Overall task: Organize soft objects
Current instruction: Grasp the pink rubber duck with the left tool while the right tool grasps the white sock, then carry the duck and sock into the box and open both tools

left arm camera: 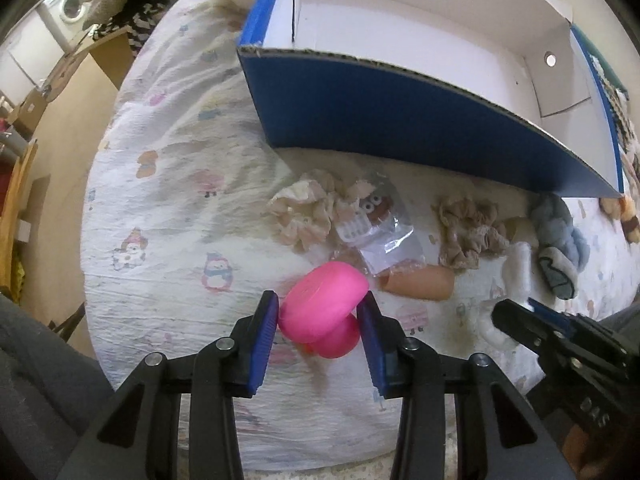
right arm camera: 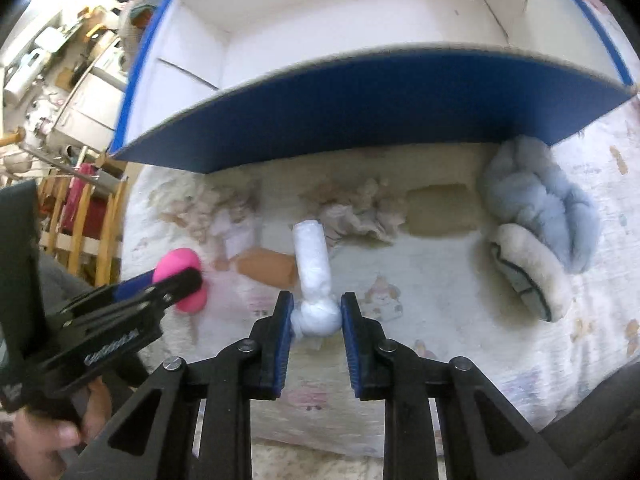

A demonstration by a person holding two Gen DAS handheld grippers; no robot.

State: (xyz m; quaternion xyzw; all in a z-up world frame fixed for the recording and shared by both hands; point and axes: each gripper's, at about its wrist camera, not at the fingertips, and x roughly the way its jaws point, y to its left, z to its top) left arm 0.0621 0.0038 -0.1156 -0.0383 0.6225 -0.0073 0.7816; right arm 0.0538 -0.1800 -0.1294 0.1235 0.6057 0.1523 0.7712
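Left gripper (left arm camera: 318,320) clamped on a pink rounded soft toy (left arm camera: 323,307), blue-padded fingers (left arm camera: 267,328) pressing both its sides, in front of the blue cardboard box with white inside (left arm camera: 400,120). Right gripper (right arm camera: 316,316) closed around the knotted end of a white rolled cloth bundle (right arm camera: 314,268), the roll pointing toward the box. Lying along the box's near blue wall on the printed white bedsheet (left arm camera: 160,220): beige ruffled scrunchie (left arm camera: 306,210), clear plastic packet with a googly-eyed toy (left arm camera: 378,224), tan ruffled scrunchie (left arm camera: 466,234), skin-coloured tube shape (left arm camera: 418,285), pale blue fluffy slippers (right arm camera: 536,220) off the box's right corner.
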